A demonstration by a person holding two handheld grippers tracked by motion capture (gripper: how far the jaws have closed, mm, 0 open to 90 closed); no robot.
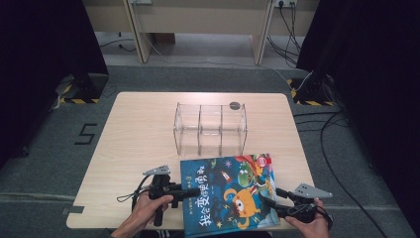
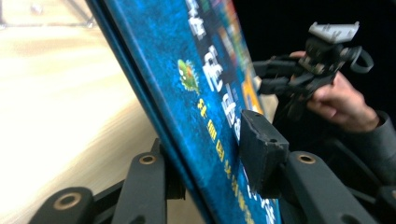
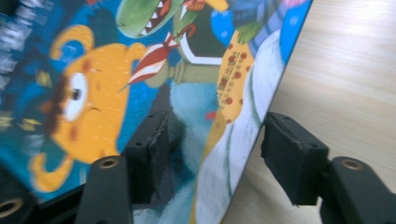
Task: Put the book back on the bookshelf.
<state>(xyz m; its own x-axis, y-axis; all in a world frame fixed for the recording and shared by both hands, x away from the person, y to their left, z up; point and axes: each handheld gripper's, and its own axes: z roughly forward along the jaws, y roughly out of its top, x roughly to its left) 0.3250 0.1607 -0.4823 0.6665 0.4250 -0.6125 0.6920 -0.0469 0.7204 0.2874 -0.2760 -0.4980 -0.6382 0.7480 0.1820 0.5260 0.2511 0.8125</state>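
Observation:
A blue picture book (image 1: 228,193) with an orange cartoon monster lies at the front of the wooden table (image 1: 133,148), its near edge past the table's front. My left gripper (image 1: 195,191) comes in from the left and is shut on the book's spine side. In the left gripper view its pads (image 2: 259,154) press on the cover (image 2: 187,56), which tilts up off the wood. My right gripper (image 1: 265,197) is at the book's lower right corner. In the right gripper view the book's edge (image 3: 243,93) sits between the jaws of my right gripper (image 3: 222,147), which stand apart.
A clear plastic rack (image 1: 210,129) with three compartments stands at the table's middle back, a small black disc (image 1: 234,105) behind it. The right hand and its gripper (image 2: 280,77) show in the left gripper view. Cables lie on the grey floor.

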